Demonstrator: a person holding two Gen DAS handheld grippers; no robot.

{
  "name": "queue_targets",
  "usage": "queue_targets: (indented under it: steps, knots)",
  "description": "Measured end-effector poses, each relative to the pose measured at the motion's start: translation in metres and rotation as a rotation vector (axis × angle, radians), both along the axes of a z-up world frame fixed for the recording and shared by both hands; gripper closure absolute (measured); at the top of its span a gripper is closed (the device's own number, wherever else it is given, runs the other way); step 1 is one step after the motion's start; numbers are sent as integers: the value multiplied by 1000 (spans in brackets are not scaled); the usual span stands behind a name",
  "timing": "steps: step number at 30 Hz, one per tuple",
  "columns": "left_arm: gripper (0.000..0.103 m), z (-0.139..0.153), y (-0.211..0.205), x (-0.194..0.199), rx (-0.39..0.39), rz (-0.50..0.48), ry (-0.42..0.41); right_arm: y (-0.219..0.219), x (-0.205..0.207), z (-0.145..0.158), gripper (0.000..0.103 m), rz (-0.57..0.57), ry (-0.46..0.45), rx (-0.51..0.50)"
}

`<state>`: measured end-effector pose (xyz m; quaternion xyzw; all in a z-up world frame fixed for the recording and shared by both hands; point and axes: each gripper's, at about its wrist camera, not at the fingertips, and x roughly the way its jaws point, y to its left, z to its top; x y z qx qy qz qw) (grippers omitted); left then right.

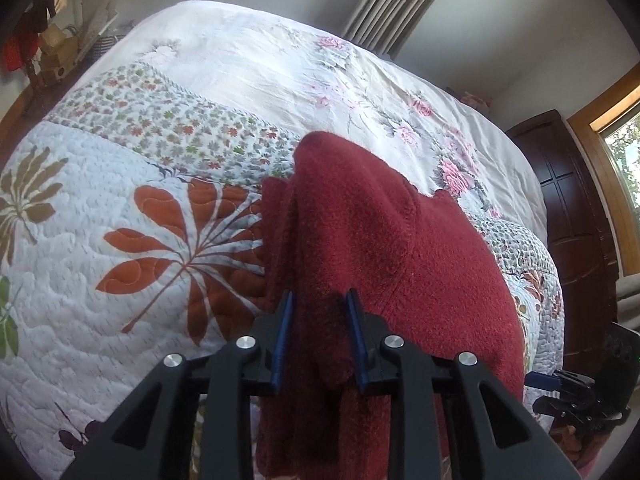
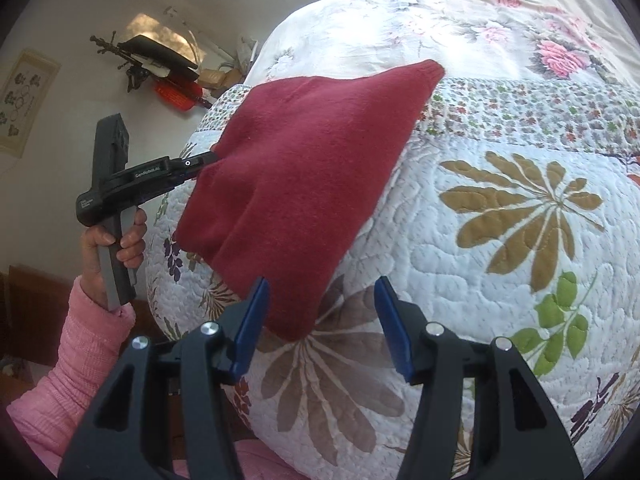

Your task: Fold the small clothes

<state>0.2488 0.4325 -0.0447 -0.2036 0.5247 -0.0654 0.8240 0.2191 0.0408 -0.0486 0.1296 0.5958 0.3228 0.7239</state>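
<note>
A white quilted bedspread printed with large leaves and flowers [image 2: 500, 280] is spread across the bed. A dark red knitted garment [image 2: 304, 176] is held lifted above its near edge, one bunched edge clamped between the fingers of the left gripper [image 1: 320, 300]. The right gripper [image 2: 320, 292] is seen wide open and empty, just beside the garment's lower corner.

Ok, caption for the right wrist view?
Right gripper open beside the red knit garment, which the left gripper pinches above the quilted bed.
</note>
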Motion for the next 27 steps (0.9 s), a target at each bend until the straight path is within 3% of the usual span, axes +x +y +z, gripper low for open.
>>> queue_targets:
  steps: [6,13,14,17,19,24,27]
  knots:
    - [52,22,-7,-50,-52,-72,-31,21,-2,-7,48,29,13,-12]
    - [53,2,-33,-76,-83,-156,21,23,-3,-10,46,17,17,-29]
    - [57,-5,-34,-75,-82,-151,36,24,-4,-10,46,16,17,-31]
    - [94,-18,-31,-71,-132,-129,72,24,-8,-8,46,18,14,-36]
    - [96,-13,-21,-73,-185,-96,52,23,-11,-7,46,13,13,-35]
    - [97,25,15,-95,-187,-59,-72,15,-17,-2,43,3,9,-2]
    - [97,13,20,-98,-128,-68,-41,15,-17,-1,41,1,11,15]
